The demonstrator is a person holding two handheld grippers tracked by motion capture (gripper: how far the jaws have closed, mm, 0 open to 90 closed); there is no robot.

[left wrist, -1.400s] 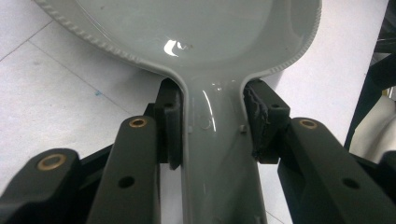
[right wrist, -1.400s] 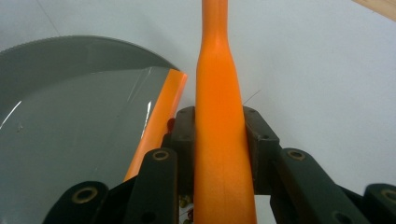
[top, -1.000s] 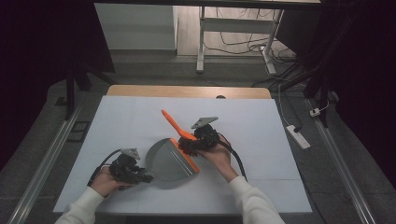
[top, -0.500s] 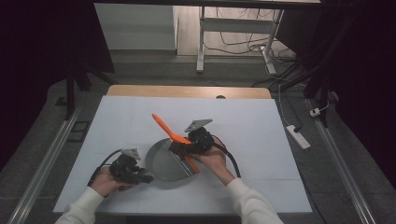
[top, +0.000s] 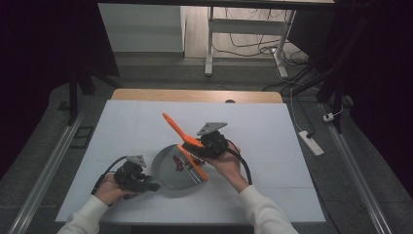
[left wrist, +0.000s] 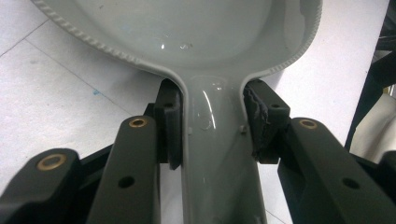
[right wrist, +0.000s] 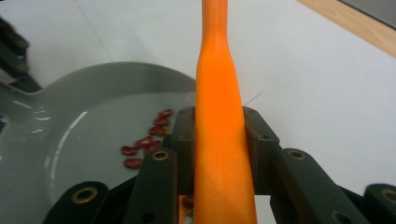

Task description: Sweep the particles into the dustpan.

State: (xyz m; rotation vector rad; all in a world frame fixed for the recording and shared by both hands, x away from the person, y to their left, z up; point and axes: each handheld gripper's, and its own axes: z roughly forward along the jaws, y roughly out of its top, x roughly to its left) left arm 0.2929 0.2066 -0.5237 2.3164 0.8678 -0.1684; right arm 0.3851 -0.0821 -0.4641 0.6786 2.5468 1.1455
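Gripping Pan and Brush Over a White Desk

Clamping from both sides, the jaws of the left gripper [left wrist: 212, 121] pinched the flat grey handle of a shallow grey pan [left wrist: 196, 28], their black pads pressed against the handle's edges just below the point where it widened into the bowl. Seen from above, that left gripper [top: 146, 184] sat at the pan's near-left side, with the pan [top: 168, 170] resting on the white desk [top: 272, 131] towards the person's edge.

Across the pan, the jaws of the right gripper [right wrist: 219, 140] were closed tight on the orange handle of a brush [right wrist: 219, 93], which ran straight up between them. From the high view, the right gripper [top: 202, 148] held the brush [top: 178, 131] slanted over the pan's far-right rim, the handle's tip pointing away and to the left, its broad orange end low over the pan's right side.

A small cluster of dark red beans [right wrist: 147, 142] lay inside the pan, near its right side beside the brush [top: 182, 163]. The person's white sleeves [top: 258, 209] entered from the bottom edge, and black cables trailed from both grippers across the desk.
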